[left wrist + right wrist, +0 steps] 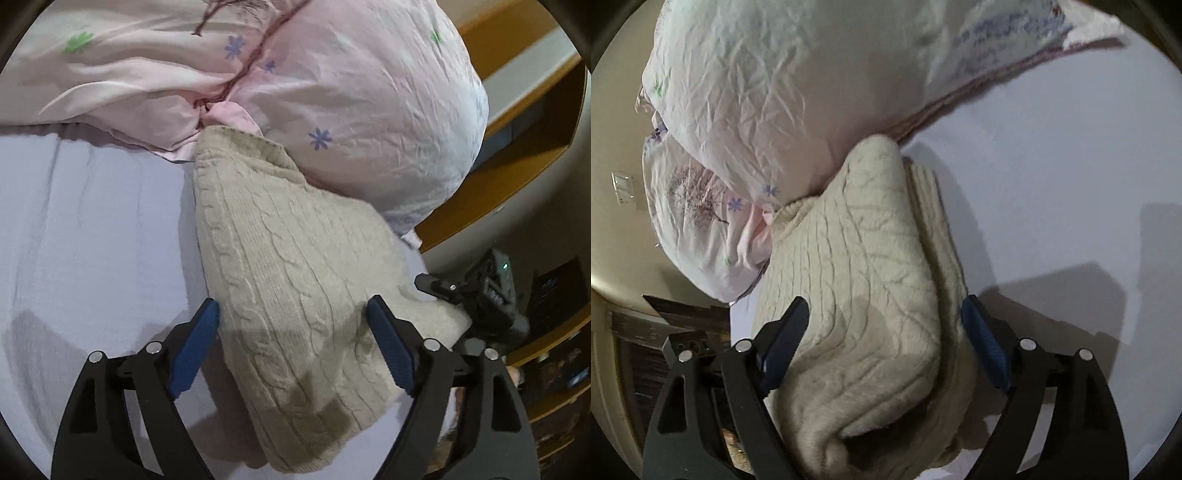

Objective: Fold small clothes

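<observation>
While the sweater [295, 280] lies on the bed [92, 240]:
Left tool [293, 317]: fingers apart, over it.
Right tool [884, 314]: fingers apart too.
Tip: pinch both corners, keep edges even.

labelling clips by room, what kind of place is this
Most likely a bedroom: a cream knit sweater lies on a lavender bedsheet against a pink floral duvet, with wooden shelving behind.
</observation>
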Tool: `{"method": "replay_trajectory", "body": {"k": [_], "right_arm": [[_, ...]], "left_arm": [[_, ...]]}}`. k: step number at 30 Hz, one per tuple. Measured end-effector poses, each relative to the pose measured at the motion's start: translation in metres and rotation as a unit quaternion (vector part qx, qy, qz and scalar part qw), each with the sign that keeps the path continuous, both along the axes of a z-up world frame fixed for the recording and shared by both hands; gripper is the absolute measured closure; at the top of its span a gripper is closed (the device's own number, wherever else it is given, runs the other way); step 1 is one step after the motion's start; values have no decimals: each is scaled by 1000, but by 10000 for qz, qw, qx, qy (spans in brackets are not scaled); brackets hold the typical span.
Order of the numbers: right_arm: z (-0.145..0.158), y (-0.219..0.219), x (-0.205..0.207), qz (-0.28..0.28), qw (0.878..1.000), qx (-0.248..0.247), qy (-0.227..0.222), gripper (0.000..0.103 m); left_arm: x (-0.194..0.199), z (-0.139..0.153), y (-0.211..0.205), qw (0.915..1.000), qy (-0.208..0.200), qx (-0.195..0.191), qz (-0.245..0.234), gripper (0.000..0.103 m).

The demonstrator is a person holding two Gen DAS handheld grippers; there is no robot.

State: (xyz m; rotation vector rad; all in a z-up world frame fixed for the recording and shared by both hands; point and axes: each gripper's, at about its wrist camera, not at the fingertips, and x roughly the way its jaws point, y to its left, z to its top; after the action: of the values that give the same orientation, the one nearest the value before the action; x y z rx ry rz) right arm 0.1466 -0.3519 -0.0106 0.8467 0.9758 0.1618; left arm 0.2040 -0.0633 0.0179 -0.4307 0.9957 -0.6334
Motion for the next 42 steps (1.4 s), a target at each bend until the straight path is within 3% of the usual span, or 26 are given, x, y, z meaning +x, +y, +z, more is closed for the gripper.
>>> {"method": "replay_trajectory", "body": {"k": [3, 4, 7, 10, 13, 14, 16, 18, 20, 22, 25, 27, 29, 31, 33, 34, 35, 37, 39, 42], "right_arm": [[-10, 6, -1, 81, 9998, 178, 4, 47], [-14, 8, -3, 104, 9994, 317, -15, 56], [-23, 23, -9, 132, 9976, 634, -238, 59], [-19, 52, -15, 397, 9942, 850, -535, 61], [-13, 96, -13, 1076, 9887, 774, -696, 61], [-11, 111, -13, 1352, 9867, 580, -693, 55], [-9, 140, -10, 1815, 9821, -16, -510, 41], [-2, 136, -11, 1636, 9850, -139, -535, 39], [9, 102, -18, 920, 9918, 106, -877, 35], [16, 80, -19, 461, 9930, 300, -1043, 35], [15, 91, -4, 656, 9933, 171, -937, 35], [6, 118, 11, 1094, 9916, -188, -662, 87], [6, 116, 11, 825, 9926, -599, -665, 92], [10, 101, 8, 151, 9924, -1018, -677, 93], [15, 105, 8, -63, 9839, -1721, -478, 91], [17, 108, 6, -40, 9804, -1918, -449, 84], [27, 112, 1, -92, 9733, -2250, -440, 69], [48, 111, -19, -405, 9657, -2463, -718, 60], [72, 111, -51, -192, 9711, -1866, -1477, 47], [79, 132, -76, 607, 9716, -1149, -1978, 43]], "left_arm": [[-1, -4, -3, 9999, 35, -148, 69, 24], [0, -6, -1, 9996, 64, -239, 99, 37], [3, -9, 18, 9986, 209, -488, -19, 63], [-6, -1, 51, 9976, 129, -623, -257, 74], [-27, 13, 100, 9958, -177, -879, -169, 75], [-33, 17, 115, 9962, -362, -789, -104, 75], [-44, 23, 137, 9974, -712, -81, 53, 74], [-53, 24, 154, 9949, -856, 432, 327, 74], [-65, 33, 171, 9910, -1067, 526, 605, 73], [-76, 47, 180, 9876, -1285, 444, 784, 57], [-90, 66, 163, 9848, -1614, 263, 594, 42], [-93, 73, 137, 9859, -1645, 225, 192, 39], [-90, 71, 115, 9861, -1599, 441, -118, 40], [-87, 58, 94, 9855, -1427, 832, -388, 43], [-83, 42, 84, 9873, -1118, 991, -546, 49], [-83, 36, 83, 9870, -1059, 1081, -540, 49], [-84, 33, 83, 9863, -1071, 1141, -526, 49], [-88, 32, 88, 9851, -1122, 1213, -475, 49], [-92, 34, 98, 9875, -1112, 1053, -363, 48], [-110, 45, 117, 9889, -1259, 774, -154, 40]]}}
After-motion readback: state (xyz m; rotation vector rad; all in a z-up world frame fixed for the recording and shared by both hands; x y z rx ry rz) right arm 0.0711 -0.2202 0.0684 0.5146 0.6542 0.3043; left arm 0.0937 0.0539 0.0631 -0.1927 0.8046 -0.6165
